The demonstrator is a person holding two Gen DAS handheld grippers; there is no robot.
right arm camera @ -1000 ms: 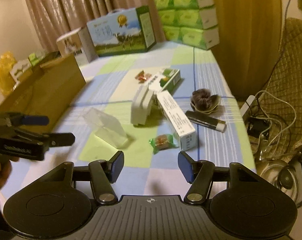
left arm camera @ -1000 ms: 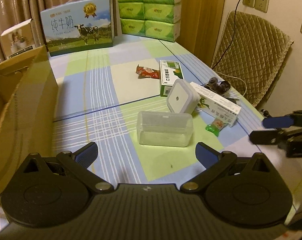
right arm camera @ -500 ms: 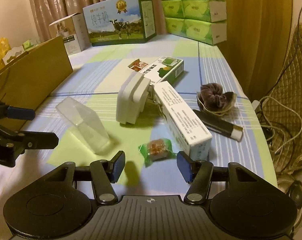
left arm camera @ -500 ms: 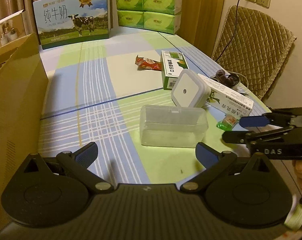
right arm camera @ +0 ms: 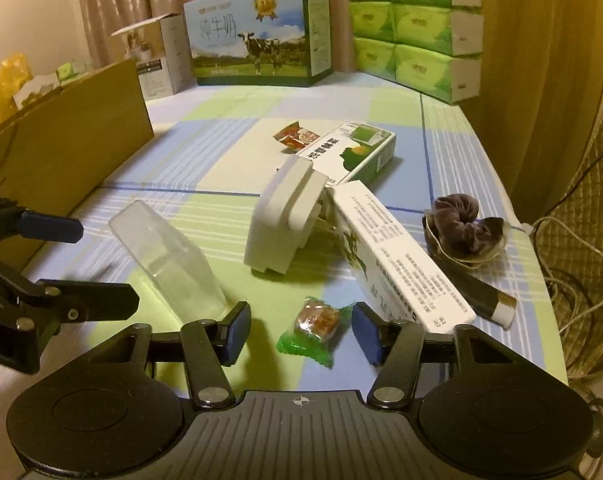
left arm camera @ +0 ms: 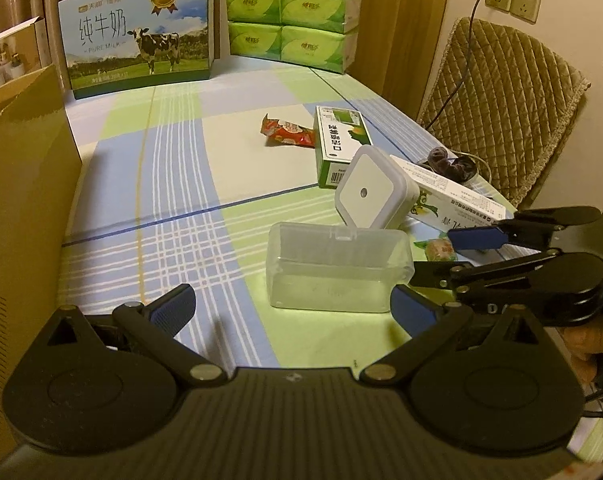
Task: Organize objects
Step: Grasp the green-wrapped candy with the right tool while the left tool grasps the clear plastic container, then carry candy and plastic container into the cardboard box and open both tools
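Observation:
A green-wrapped candy point(right arm camera: 313, 326) lies on the checked tablecloth between the fingers of my right gripper point(right arm camera: 301, 334). The jaws are closing around it, and the pads are not seen to press on it. A clear plastic box point(left arm camera: 337, 268) with its lid shut lies just ahead of my left gripper point(left arm camera: 293, 306), which is open and empty. Behind the box a white square night light point(left arm camera: 373, 188) leans on a long white carton point(left arm camera: 453, 200). Farther back lie a green-and-white carton point(left arm camera: 337, 140) and a red snack packet point(left arm camera: 287, 136).
A tall cardboard box point(left arm camera: 21, 200) stands along the left edge. A milk carton case point(left arm camera: 141, 32) and stacked green tissue packs point(left arm camera: 301, 12) line the back. A brown scrunchie point(right arm camera: 461, 228) and a dark tube point(right arm camera: 481, 300) lie near the right edge, beside a quilted chair point(left arm camera: 501, 112).
Both grippers came down closer to the table. The right one slid forward until the candy lay between its fingers, and its jaws narrowed. The left one drew nearer the clear box.

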